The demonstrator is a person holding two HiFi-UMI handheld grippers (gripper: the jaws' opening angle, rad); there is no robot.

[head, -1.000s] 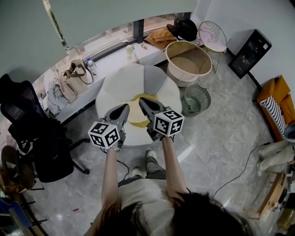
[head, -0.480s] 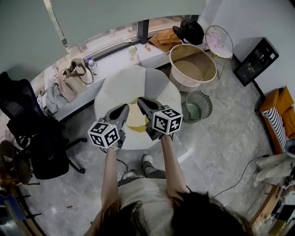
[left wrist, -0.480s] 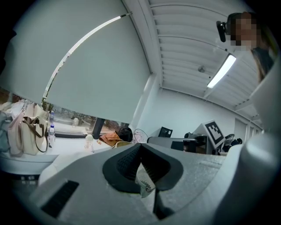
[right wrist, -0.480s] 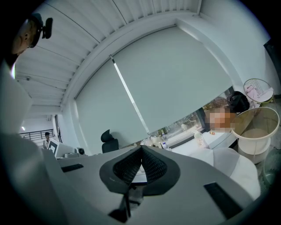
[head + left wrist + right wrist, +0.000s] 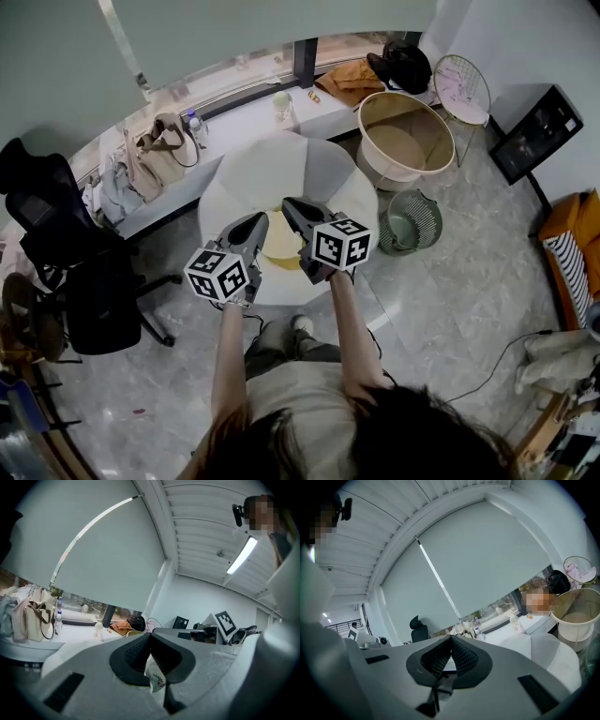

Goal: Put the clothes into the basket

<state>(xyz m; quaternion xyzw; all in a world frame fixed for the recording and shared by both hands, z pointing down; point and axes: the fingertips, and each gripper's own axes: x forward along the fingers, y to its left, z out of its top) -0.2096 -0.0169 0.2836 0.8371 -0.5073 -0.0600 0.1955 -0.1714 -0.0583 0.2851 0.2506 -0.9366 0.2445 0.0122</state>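
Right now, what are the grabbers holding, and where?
Nothing. Left gripper and right gripper are shut and empty; the yellow cloth lies on the table.

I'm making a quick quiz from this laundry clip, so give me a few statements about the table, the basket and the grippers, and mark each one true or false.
1. The yellow garment lies on the round white table. True.
2. The yellow garment is in the basket. False: it is on the table, and the basket stands on the floor beyond it.
3. The left gripper and the right gripper both have closed jaws with nothing between them. True.
4. The green wire bin stands on the table. False: it stands on the floor beside the table.
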